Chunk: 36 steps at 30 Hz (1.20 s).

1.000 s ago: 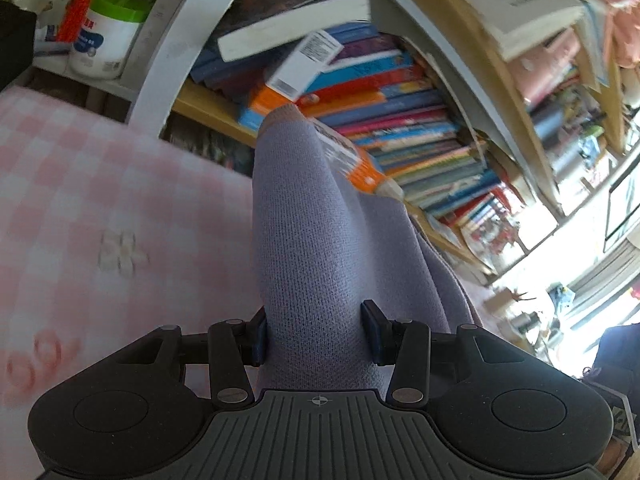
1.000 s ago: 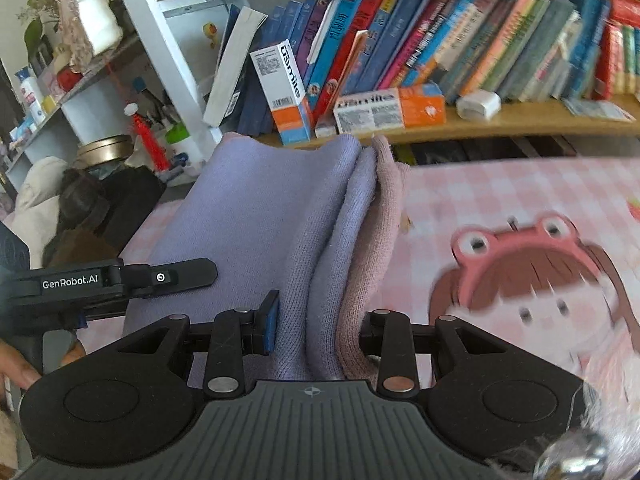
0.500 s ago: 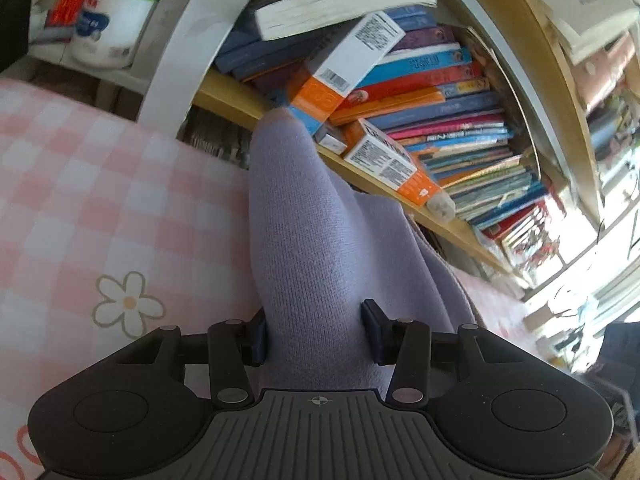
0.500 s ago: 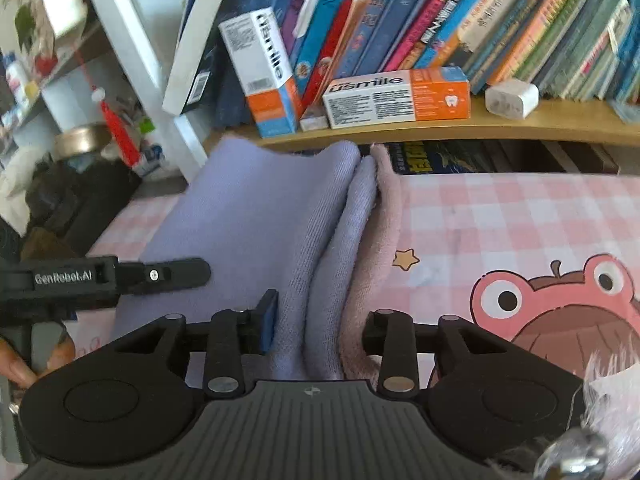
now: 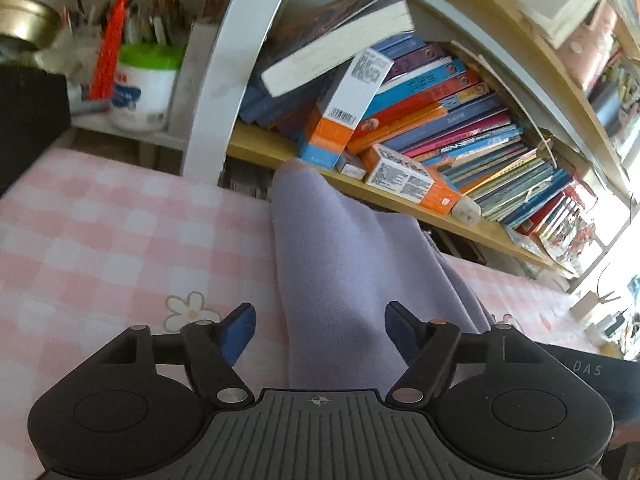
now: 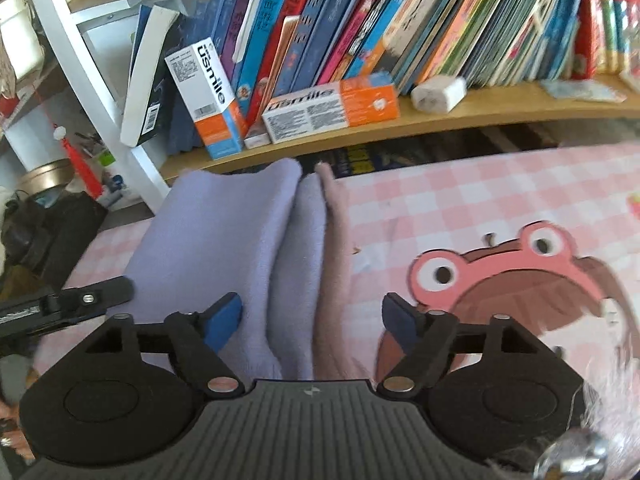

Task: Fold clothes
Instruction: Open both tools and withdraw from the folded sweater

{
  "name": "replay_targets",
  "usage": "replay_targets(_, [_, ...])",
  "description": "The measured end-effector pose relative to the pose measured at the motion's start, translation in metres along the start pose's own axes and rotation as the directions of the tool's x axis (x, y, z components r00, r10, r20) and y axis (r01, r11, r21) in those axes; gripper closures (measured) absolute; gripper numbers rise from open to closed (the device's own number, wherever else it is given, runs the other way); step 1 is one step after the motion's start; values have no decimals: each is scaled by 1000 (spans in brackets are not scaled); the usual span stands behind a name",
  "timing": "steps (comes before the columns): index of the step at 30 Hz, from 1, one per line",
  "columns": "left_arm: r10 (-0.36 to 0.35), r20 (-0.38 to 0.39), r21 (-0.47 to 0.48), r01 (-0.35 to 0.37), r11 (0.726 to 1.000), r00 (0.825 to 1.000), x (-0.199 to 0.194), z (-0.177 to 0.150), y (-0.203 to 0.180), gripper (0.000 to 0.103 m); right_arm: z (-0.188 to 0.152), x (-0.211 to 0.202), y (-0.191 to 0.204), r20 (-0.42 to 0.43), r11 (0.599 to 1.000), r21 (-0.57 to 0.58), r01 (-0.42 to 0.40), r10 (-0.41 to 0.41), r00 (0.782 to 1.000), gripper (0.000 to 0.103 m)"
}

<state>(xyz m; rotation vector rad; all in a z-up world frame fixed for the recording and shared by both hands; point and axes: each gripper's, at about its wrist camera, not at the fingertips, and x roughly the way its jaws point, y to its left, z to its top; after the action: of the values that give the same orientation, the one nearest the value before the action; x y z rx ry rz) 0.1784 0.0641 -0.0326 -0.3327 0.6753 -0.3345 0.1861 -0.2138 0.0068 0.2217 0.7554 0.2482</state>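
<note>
The lilac garment (image 6: pixel 224 248) lies in the middle of both frames on the pink checked sheet (image 5: pixel 100 240), gathered into several stacked layers with a pink layer at its right edge. Both left tongs (image 5: pixel 320 330) and right tongs (image 6: pixel 312 318) stand wide, straddling the cloth without gripping it. The fold looks well along, though I cannot tell whether another fold remains.

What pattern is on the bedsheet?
Pink-and-white check on the bedsheet, with a cartoon frog; clearest in the right wrist view.
</note>
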Motion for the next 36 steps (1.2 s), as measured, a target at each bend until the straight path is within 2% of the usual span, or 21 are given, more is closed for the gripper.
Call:
replay_targets(3, [33,-1,31,-32,999,999,-12,-8,-10,17,-7,-17,6,31,998,-39,55,-54,998,17])
replay_targets(10, [91,1,86,-91,992,996,-39,-32,-30,16,-33,-53,20,65,985,-107,139,-133,989,5])
replay_targets(11, [95,-2,79,-95,992,995,-42,-36,-32,13,-37,-57,22,66,983,-107,147,-140,988,5])
replay_targets(12, [94,-5,67,-93,993,996,-45,-40,-33,8,-42,-60,23,65,982,-106,153,-147,987,5])
replay_targets(15, [92,3,54,-92,994,996,-56,-54,-39,7,-57,-71,26,62,979,-103,174,-168,984,4])
replay_targets(19, [138,22,113,-140,984,990,-67,-72,-49,6,-76,-81,29,61,973,-94,209,-204,977,4])
replay_targets(24, [193,40,211,-197,957,980,-81,-91,-60,3,-99,-95,32,60,964,-82,254,-249,967,4])
replay_targets(30, [172,23,273,-172,947,985,-89,-102,-67,2,-112,-103,39,61,959,-86,270,-265,962,1])
replay_targets(36, [181,14,249,-179,952,983,-90,-98,-62,1,-116,-104,46,58,956,-98,276,-272,961,0])
